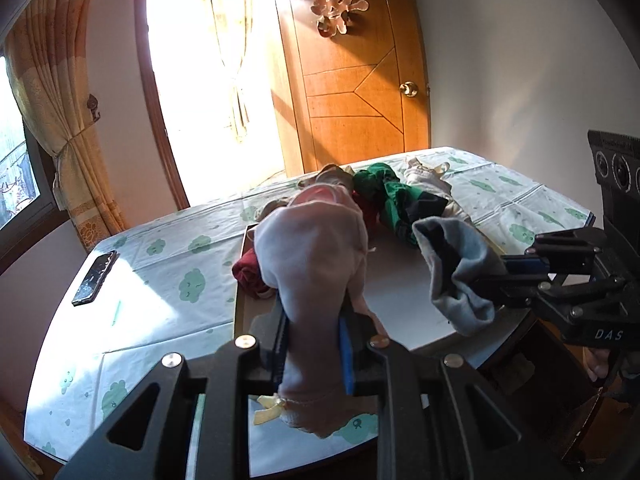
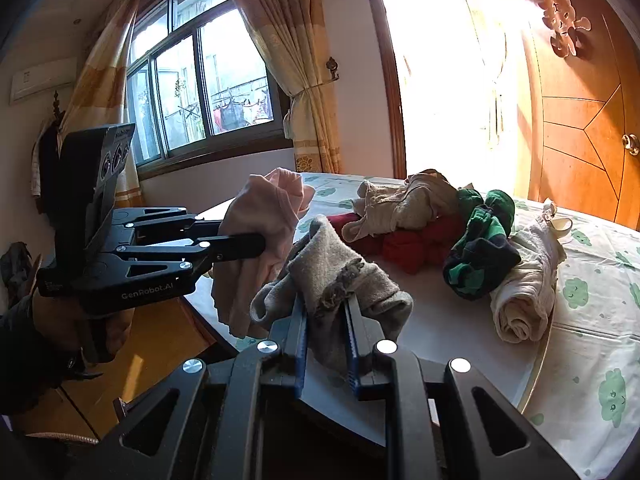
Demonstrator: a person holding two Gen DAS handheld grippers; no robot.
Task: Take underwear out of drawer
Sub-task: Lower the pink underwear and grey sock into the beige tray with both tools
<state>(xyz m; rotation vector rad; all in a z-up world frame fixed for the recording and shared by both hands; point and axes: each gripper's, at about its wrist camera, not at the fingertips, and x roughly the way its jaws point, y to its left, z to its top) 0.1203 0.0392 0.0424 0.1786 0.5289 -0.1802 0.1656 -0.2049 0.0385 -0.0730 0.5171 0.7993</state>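
Doorway [image 1: 216,80] blown out; fisheye edges dark.

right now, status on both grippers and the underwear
Left gripper shut on pink underwear. Right gripper shut on grey underwear. Both lifted clear; pile of clothes ahead.

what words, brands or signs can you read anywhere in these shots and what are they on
"DAS" on the body of the right hand-held gripper, seen from the left wrist view; the letters may be part of a longer word.
"GenRobot.AI" on the body of the left hand-held gripper, seen from the right wrist view.
A cut-out Chinese character ornament hangs on the wooden door; it looks like the double-happiness sign.
Small print on both camera mounts is too blurred to read.
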